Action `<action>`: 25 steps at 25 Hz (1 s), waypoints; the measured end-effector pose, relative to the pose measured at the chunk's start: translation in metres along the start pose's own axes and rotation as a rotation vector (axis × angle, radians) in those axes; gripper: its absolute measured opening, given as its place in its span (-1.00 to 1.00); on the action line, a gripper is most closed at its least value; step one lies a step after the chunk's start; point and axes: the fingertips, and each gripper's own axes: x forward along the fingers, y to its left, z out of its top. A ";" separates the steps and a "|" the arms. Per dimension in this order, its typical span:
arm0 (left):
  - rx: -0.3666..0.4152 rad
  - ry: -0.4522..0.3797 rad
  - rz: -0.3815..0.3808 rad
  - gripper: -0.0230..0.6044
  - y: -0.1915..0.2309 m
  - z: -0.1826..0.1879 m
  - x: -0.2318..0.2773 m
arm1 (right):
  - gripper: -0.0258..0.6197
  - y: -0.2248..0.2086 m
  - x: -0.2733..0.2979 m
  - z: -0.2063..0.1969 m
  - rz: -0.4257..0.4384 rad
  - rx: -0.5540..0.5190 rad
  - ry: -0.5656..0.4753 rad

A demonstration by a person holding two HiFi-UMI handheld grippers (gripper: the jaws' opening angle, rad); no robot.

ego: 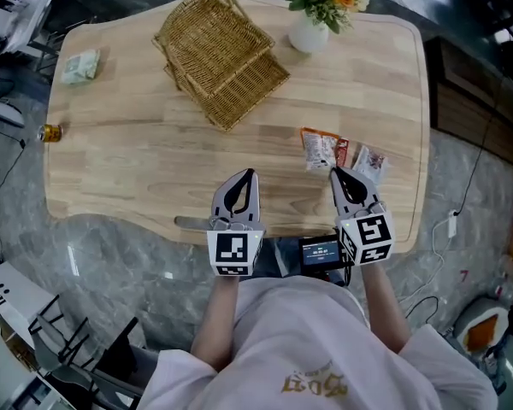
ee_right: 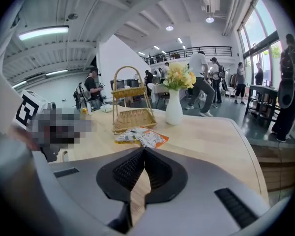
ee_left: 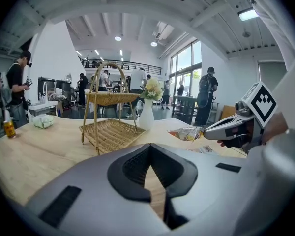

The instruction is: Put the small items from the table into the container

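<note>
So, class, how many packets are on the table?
3. Green packet at the far left corner; orange packet and white packet side by side by the right gripper. None looks hidden.

Nothing legible. Gold print on the shirt point(ego: 316, 385) unreadable. Snack packets point(ego: 323, 149) right of the basket point(ego: 221, 56): print too small. Small screen point(ego: 320, 251): digits blurred.

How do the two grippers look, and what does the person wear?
The left gripper and the right gripper have grey shells, black ribbed pads and a white cube with black square markers. The shirt is white with gold print.
</note>
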 end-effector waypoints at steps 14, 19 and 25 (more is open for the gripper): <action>0.044 -0.111 0.051 -0.94 0.005 0.060 -0.038 | -0.86 0.022 -0.040 0.063 0.034 -0.035 -0.133; 0.049 -0.139 0.063 -0.94 0.007 0.075 -0.044 | -0.86 0.029 -0.043 0.076 0.065 -0.039 -0.153; 0.054 -0.169 0.083 -0.94 0.014 0.090 -0.047 | -0.86 0.036 -0.046 0.092 0.084 -0.045 -0.184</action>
